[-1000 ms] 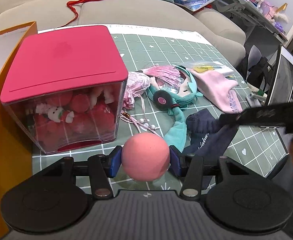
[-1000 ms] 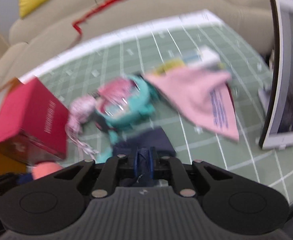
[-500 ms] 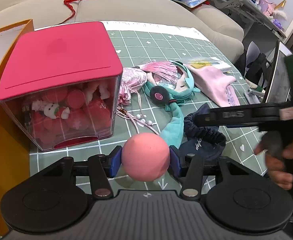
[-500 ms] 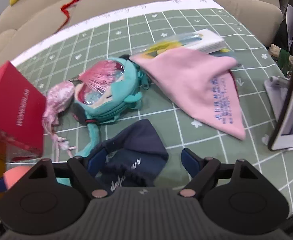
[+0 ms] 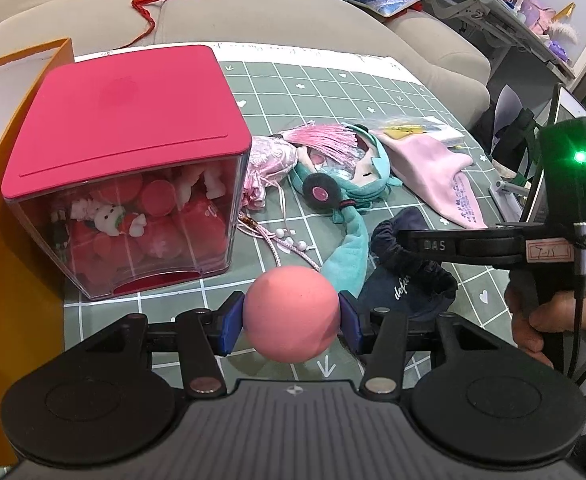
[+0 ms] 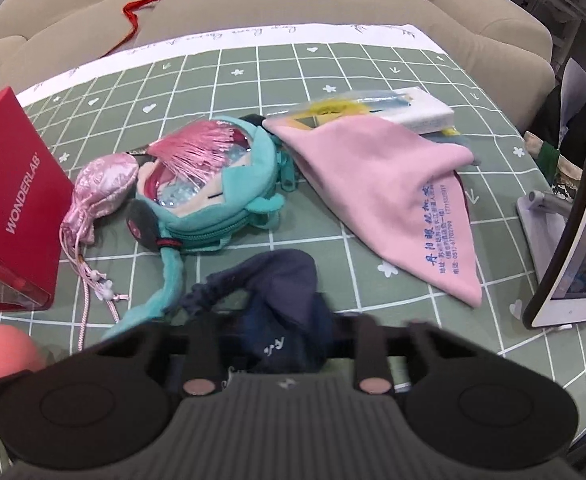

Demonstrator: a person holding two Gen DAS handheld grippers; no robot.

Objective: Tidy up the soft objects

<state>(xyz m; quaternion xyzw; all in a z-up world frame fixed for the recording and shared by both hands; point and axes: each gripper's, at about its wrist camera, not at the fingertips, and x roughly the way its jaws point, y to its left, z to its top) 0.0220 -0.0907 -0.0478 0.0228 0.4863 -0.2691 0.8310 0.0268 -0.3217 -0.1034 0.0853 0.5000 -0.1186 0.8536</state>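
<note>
Beige sofa cushions [image 5: 301, 20] curve behind a surface covered by a green gridded cloth [image 5: 333, 92].

From the left wrist view, the left claw [image 5: 291, 316] is clamped on a pink ball [image 5: 291, 314], its blue pads pressing both sides; the ball hides the cloth beneath it. Up and to the left stands a clear box with a red lid [image 5: 121, 132], full of red and white soft toys that blur together behind the wall. An orange board [image 5: 9, 240] is cut off at the left edge. Beyond the ball lie a teal plush pouch [image 5: 345, 176], a pink satin pouch [image 5: 269, 156] and a pink cloth [image 5: 437, 172]. A navy drawstring bag [image 5: 405, 280] lies just right of the ball, partly covered by the right claw's black finger [image 5: 453, 245], which reaches in from the right; its tips are hidden in the bag's folds. A hand [image 5: 549, 316] holds the handle at the frame's edge.

From the right wrist view, the right claw [image 6: 285, 336] is blurred by motion and its jaws are closing, with the navy drawstring bag [image 6: 285, 284] bunched between them; whether the pads already press it is hard to make out. The teal plush pouch [image 6: 209, 200] and pink cloth [image 6: 385, 192] lie beyond the bag, the pink ball [image 6: 3, 350] is cut off at lower left, and a monitor [image 6: 585, 200] is cropped at the right.
</note>
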